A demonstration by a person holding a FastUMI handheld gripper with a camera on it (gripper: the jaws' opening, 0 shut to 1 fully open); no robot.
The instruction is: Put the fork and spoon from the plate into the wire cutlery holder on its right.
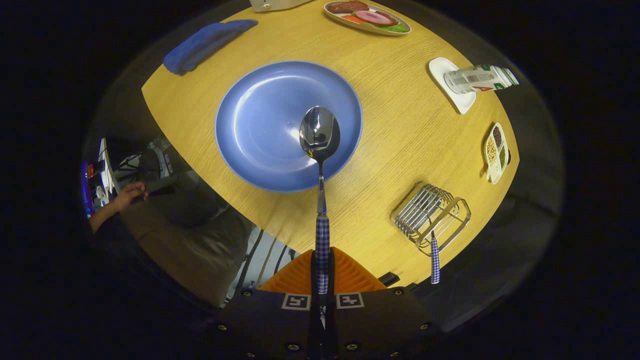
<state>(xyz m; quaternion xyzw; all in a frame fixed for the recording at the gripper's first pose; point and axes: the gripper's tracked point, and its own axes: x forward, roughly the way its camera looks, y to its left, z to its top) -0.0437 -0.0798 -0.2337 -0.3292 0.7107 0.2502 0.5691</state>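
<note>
My gripper (322,272) is shut on the checked blue-and-white handle of the spoon (320,145). The spoon points straight ahead from the fingers, lifted, its shiny bowl hanging over the near right part of the blue plate (260,125). The plate is otherwise bare. To the right of the plate, near the table's front edge, stands the wire cutlery holder (431,212). A checked handle, the fork (435,260), sticks out of the holder toward me.
On the round wooden table (400,140): a folded blue cloth (207,44) beyond the plate on the left, a dish of food (367,17) at the far side, a bottle (480,79) lying on a white coaster, a small divided dish (496,151) at right. A person's hand (129,194) shows at left below the table.
</note>
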